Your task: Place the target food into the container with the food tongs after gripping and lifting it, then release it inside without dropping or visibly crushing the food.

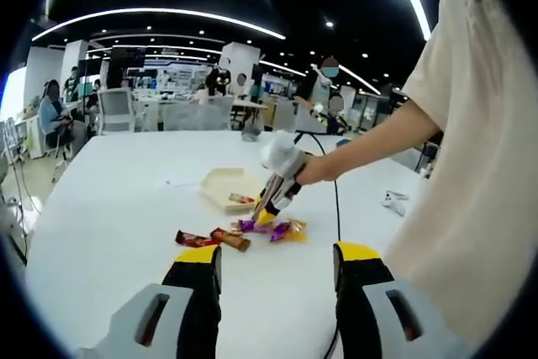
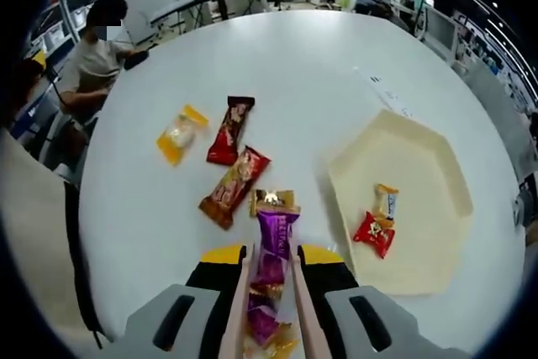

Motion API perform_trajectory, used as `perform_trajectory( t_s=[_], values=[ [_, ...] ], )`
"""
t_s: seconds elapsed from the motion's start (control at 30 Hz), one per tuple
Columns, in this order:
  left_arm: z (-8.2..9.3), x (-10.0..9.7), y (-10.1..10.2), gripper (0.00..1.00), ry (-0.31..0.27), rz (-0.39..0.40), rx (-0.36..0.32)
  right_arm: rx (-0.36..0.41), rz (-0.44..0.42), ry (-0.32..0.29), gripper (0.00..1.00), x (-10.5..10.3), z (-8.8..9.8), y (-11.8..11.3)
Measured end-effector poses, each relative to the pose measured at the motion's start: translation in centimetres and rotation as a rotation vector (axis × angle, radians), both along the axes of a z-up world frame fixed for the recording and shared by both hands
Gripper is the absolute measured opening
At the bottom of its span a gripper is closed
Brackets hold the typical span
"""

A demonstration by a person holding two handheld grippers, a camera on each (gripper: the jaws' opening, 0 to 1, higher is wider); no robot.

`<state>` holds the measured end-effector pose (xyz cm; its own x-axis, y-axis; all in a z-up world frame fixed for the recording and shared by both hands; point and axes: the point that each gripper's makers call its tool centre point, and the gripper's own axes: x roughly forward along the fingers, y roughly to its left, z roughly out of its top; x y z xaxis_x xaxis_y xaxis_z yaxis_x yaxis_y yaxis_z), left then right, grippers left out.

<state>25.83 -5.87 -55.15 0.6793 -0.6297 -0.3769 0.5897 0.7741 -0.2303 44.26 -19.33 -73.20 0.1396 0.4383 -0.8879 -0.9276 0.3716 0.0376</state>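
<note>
Glossy purple foil wrapper (image 2: 273,250); matt cream plastic tray (image 2: 420,157).

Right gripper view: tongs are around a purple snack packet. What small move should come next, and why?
Probably lift the purple snack packet and carry it toward the cream hexagonal tray. The right gripper is shut on the tongs, whose arms flank the packet, but it is still among the loose snacks on the white table; the tray already holds two packets.
</note>
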Motion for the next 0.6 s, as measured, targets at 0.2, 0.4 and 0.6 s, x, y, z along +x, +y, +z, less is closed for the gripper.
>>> perform_trajectory(
  t_s=[0.2, 0.4, 0.6],
  values=[
    [-0.1, 0.1, -0.1, 0.55, 0.009, 0.002, -0.012, -0.029, 0.031, -0.009, 0.24, -0.1, -0.6, 0.0],
    [-0.3, 0.2, 0.1, 0.57, 0.017, 0.01, -0.014, -0.03, 0.025, -0.005, 0.24, 0.1, -1.0, 0.0],
    [-0.6, 0.1, 0.2, 0.59, 0.025, 0.013, -0.015, -0.031, 0.022, -0.001, 0.24, -0.2, -1.1, 0.2]
  ],
)
